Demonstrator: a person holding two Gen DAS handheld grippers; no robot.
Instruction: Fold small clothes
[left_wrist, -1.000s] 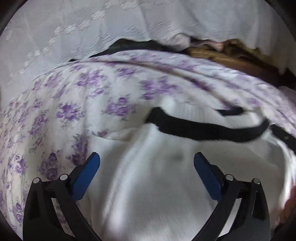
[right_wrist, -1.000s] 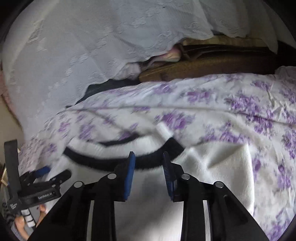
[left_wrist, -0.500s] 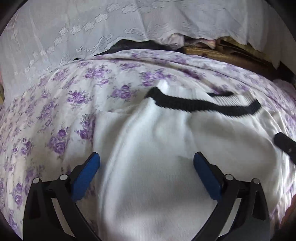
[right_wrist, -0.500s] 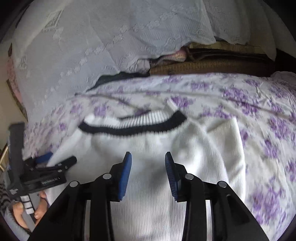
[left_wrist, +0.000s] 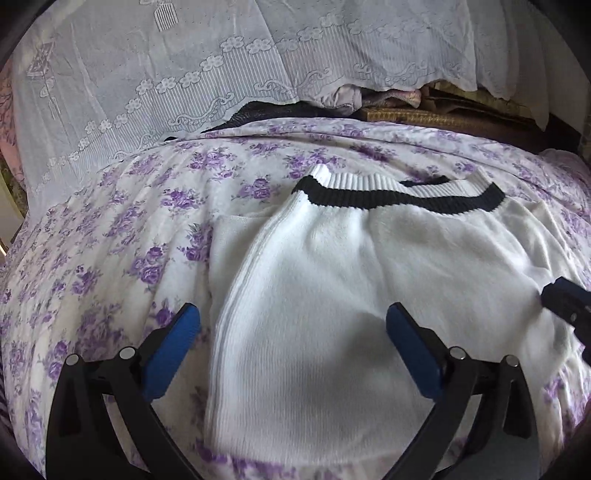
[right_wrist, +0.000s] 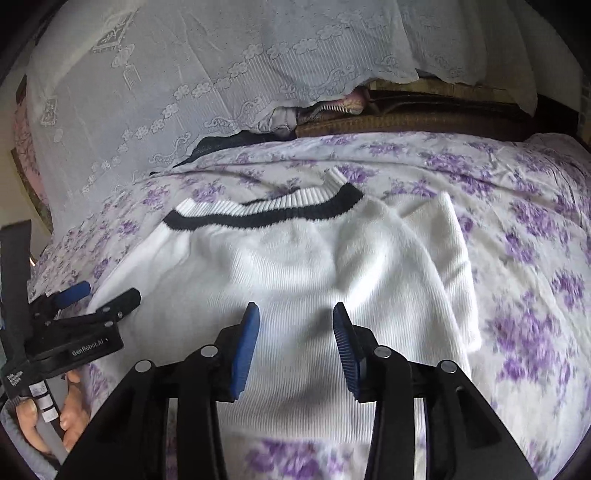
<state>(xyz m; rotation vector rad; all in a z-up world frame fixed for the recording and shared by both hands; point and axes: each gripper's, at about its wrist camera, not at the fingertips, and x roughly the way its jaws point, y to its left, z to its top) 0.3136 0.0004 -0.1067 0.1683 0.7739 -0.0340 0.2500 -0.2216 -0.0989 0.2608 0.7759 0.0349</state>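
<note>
A white knit sweater (left_wrist: 332, 288) with a black-striped ribbed collar (left_wrist: 399, 197) lies on a purple-flowered bedsheet (left_wrist: 110, 240). It looks folded in at both sides. My left gripper (left_wrist: 293, 332) is wide open and empty above the sweater's lower left part. It also shows at the left of the right wrist view (right_wrist: 94, 295). The sweater (right_wrist: 295, 266) fills the middle of the right wrist view, collar (right_wrist: 266, 218) at the far end. My right gripper (right_wrist: 295, 332) is partly open and empty above the sweater's lower middle. Its tip shows at the right edge of the left wrist view (left_wrist: 565, 301).
A white lace cloth (left_wrist: 221, 66) hangs behind the bed. Under its hem lie bundled fabrics (right_wrist: 317, 110) and a brown woven mat (right_wrist: 424, 122). The flowered sheet (right_wrist: 535, 258) spreads to the right of the sweater.
Both grippers have pulled back toward the near edge, so more of the sweater and bed shows. The right gripper's jaws have opened wider. The sweater lies still.
</note>
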